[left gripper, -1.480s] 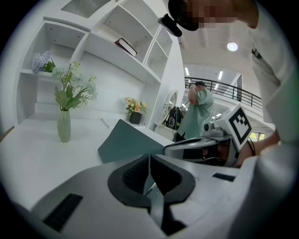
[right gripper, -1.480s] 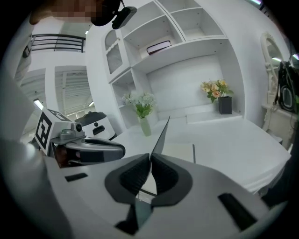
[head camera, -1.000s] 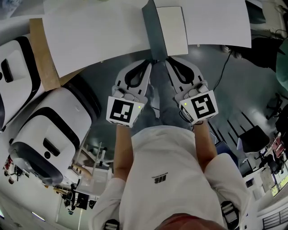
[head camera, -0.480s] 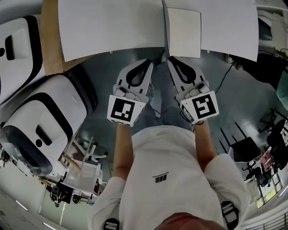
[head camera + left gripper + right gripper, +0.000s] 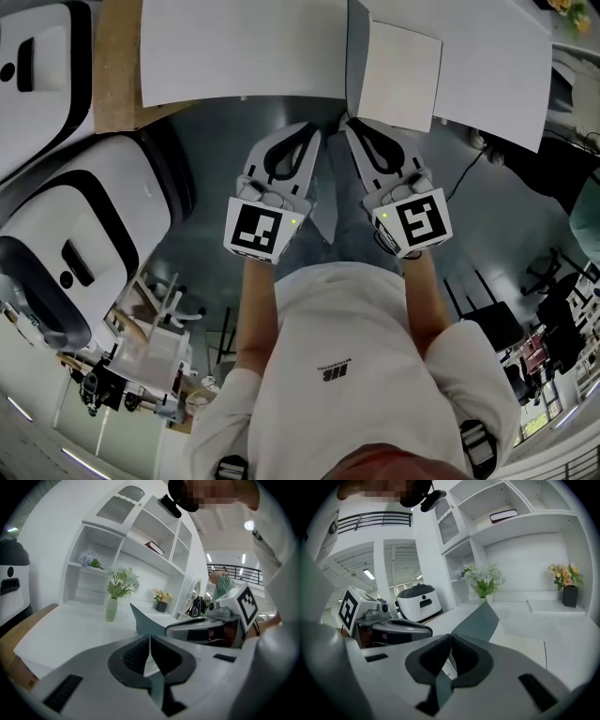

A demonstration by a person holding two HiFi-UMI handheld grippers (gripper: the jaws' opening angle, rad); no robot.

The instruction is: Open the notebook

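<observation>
head view: notebook [image 5: 398, 70] at table's [image 5: 234, 47] near edge.

Staged home set, white shelving [image 5: 140, 545], flower vase [image 5: 111, 608], balcony railing [image 5: 375, 520]

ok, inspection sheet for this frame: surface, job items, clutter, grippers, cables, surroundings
surface: white table, with a wood-coloured strip at its left edge.
job's things: notebook at the table's near edge, its grey-green cover lifted on edge, a pale page showing.
clutter: vase of flowers and small dark flower pot, both near the shelving.
grippers: left gripper and right gripper side by side, each shut on the cover.
cables: one dark cable on the floor.
surroundings: white shelving; white-and-black machines to the left.
</observation>
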